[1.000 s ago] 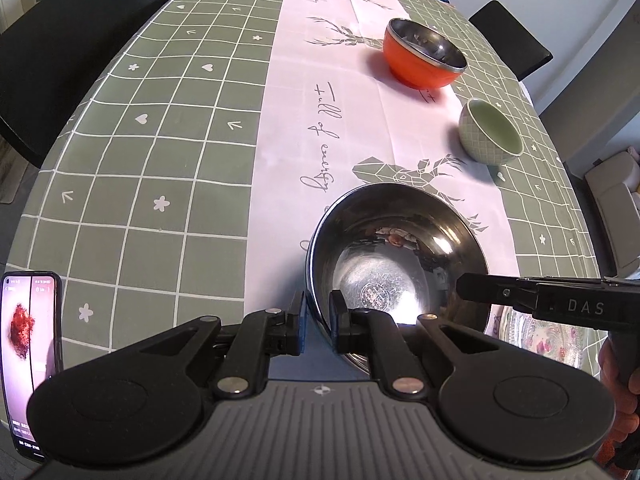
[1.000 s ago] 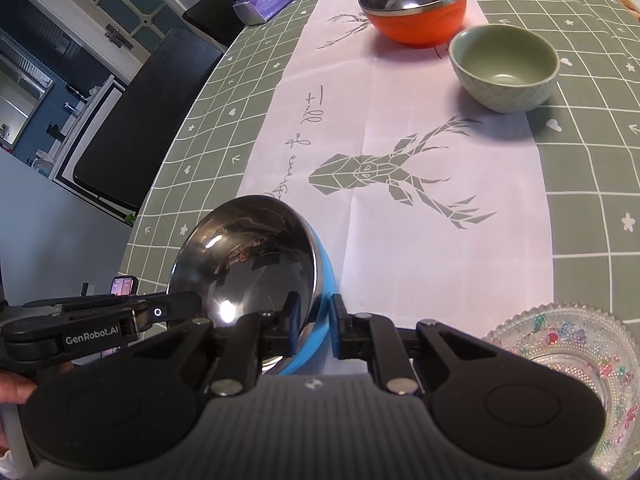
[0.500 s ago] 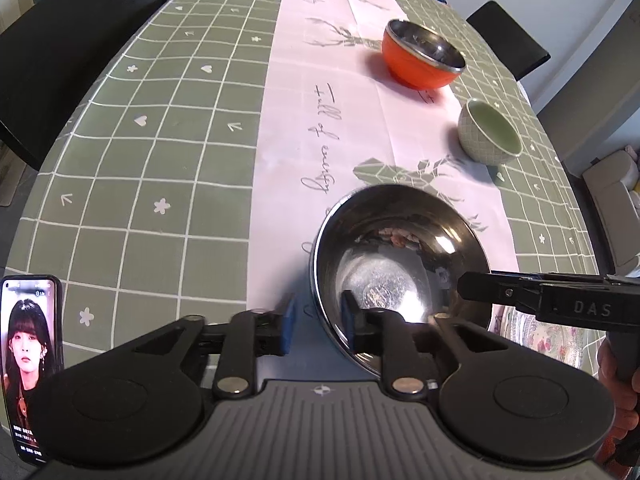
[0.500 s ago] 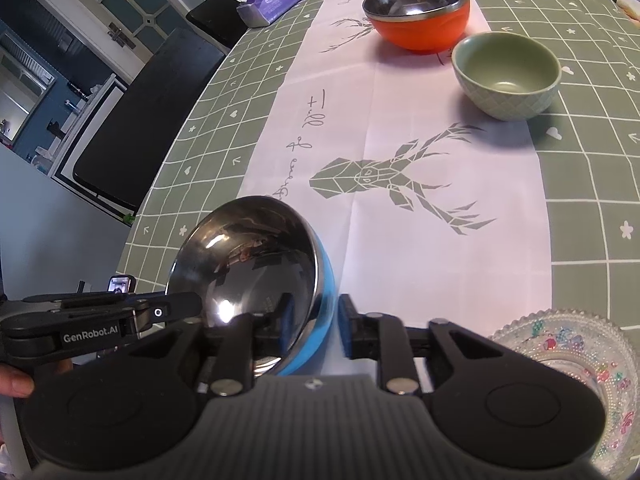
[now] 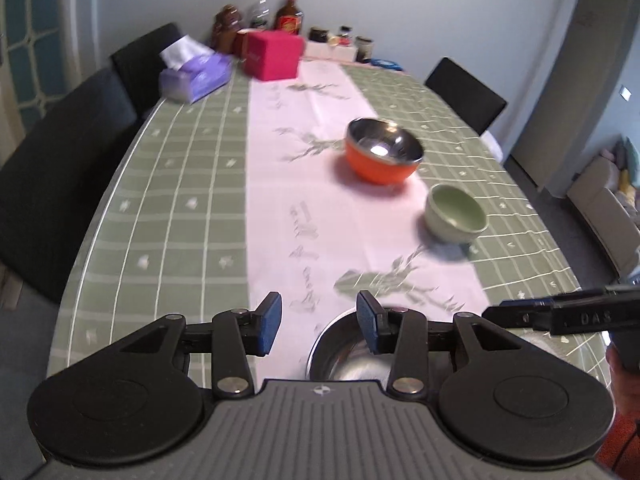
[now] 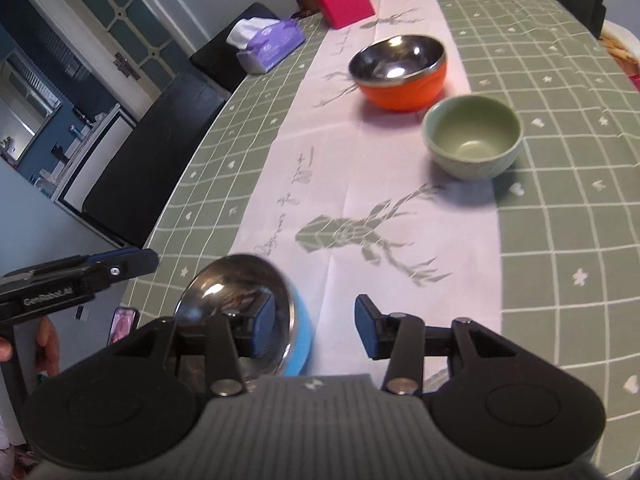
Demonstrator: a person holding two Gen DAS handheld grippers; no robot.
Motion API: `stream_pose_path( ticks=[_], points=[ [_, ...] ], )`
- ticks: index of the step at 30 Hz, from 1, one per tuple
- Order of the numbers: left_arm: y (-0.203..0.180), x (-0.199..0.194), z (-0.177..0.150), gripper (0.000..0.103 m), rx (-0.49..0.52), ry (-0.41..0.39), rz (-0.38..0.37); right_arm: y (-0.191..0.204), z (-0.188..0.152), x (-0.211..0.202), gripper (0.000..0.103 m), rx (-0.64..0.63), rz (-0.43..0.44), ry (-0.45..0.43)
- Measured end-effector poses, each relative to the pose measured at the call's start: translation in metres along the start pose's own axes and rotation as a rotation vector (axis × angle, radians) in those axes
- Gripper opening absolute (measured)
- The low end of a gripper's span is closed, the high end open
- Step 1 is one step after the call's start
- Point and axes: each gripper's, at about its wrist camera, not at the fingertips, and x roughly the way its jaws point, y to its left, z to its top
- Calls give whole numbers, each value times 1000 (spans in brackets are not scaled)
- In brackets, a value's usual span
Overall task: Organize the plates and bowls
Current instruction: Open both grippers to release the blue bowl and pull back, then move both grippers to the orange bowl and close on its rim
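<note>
A blue bowl with a steel inside (image 6: 240, 304) sits on the table's near edge; it shows partly below my left gripper (image 5: 344, 352). My left gripper (image 5: 318, 322) is open and empty above it. My right gripper (image 6: 312, 330) is open and empty, its left finger over the bowl's rim. An orange steel-lined bowl (image 5: 382, 156) (image 6: 400, 74) and a green ceramic bowl (image 5: 456, 218) (image 6: 472, 136) stand farther along the pink runner. A patterned glass plate (image 5: 536, 344) is mostly hidden at the near right.
A purple tissue box (image 5: 196, 74), a red box (image 5: 272, 56) and bottles (image 5: 288, 12) stand at the far end. Black chairs (image 5: 52, 184) line the left and far right. A phone (image 6: 124, 322) lies at the near left edge.
Both grippers opened, let go of the blue steel bowl and lifted back, tilting up so the far end of the table shows.
</note>
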Motion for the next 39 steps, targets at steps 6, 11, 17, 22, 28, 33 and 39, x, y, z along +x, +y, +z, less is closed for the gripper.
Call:
stream_pose_path(
  ticks=[6, 11, 17, 22, 28, 33, 39],
  points=[
    [-15, 14, 43, 48, 57, 48, -37, -21, 36, -11, 44, 43, -43, -42],
    [-16, 37, 83, 48, 27, 89, -43, -33, 75, -10, 44, 82, -95, -67],
    [-17, 68, 130, 45, 7, 126, -10, -39, 118, 5, 44, 74, -180, -77],
    [-25, 94, 160, 45, 17, 151, 8, -47, 150, 24, 44, 71, -235, -67],
    [-35, 131, 185, 43, 35, 186, 55, -60, 187, 50, 40, 121, -233, -29],
    [-38, 168, 196, 37, -13, 209, 51, -71, 208, 75, 30, 157, -236, -17],
    [-37, 209, 197, 36, -63, 205, 53, -87, 223, 98, 30, 205, -220, -5]
  ],
)
